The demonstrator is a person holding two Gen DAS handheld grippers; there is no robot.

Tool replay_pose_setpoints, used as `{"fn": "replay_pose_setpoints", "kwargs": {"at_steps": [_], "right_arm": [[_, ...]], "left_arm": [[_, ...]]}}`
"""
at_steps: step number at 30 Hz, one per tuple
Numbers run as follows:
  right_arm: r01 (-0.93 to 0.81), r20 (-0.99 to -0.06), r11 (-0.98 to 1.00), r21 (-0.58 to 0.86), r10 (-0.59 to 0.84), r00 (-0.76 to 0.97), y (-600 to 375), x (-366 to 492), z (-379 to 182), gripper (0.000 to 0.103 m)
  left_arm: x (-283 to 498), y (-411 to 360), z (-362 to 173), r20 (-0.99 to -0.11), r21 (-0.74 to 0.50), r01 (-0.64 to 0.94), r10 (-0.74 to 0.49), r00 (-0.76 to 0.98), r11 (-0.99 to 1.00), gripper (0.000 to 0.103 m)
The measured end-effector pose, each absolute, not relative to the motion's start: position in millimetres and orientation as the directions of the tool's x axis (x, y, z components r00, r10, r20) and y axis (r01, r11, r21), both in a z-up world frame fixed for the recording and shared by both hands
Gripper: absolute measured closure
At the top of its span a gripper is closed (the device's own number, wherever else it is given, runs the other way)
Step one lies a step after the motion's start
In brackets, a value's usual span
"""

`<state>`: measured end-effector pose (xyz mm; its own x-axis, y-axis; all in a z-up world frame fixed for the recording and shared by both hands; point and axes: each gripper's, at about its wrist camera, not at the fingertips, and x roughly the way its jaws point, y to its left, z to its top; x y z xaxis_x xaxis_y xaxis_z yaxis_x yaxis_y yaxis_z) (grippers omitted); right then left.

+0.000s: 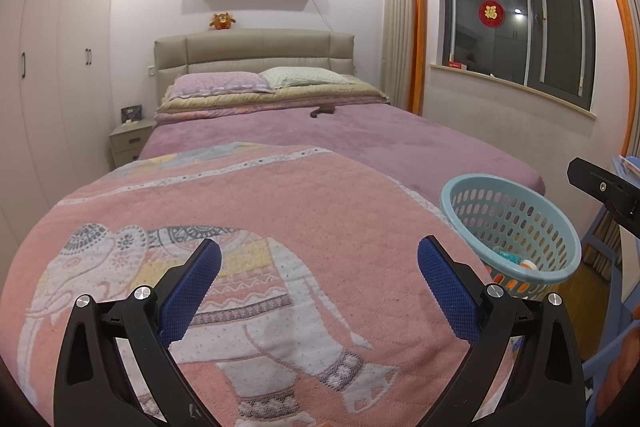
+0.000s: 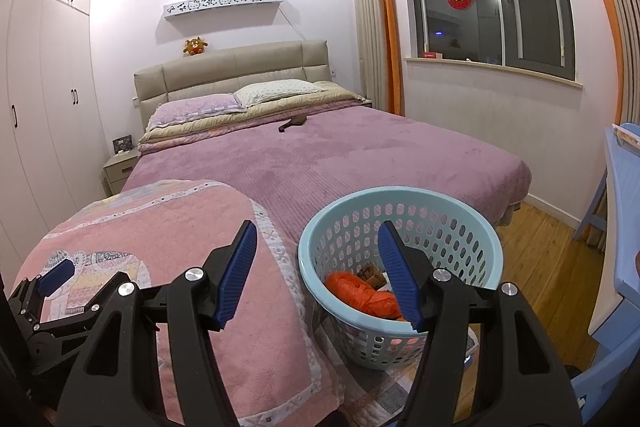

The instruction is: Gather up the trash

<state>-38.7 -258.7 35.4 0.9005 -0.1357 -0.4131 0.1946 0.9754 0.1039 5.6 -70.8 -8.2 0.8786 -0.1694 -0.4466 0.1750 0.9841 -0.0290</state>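
A round, pale-blue plastic basket (image 2: 400, 275) with perforated walls stands at the near right of the bed (image 2: 320, 155), just beside a quilted pink blanket (image 1: 280, 227) woven with an elephant. Inside lie crumpled orange trash (image 2: 360, 295) and a brown scrap. Left gripper (image 1: 320, 259) and right gripper (image 2: 316, 239) both gape apart, holding nothing.
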Motion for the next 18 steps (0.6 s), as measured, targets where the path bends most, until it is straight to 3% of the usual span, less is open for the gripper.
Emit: {"fn": "replay_pose_setpoints", "kwargs": {"at_steps": [18], "right_arm": [[0.193,-0.414,0.976,0.104,-0.134,0.900,-258.4,-38.0,35.0,0.044]], "left_arm": [[5.4,-69.0,-8.4,-0.447,-0.029,0.175,-0.169,0.879,0.984,0.007]]}}
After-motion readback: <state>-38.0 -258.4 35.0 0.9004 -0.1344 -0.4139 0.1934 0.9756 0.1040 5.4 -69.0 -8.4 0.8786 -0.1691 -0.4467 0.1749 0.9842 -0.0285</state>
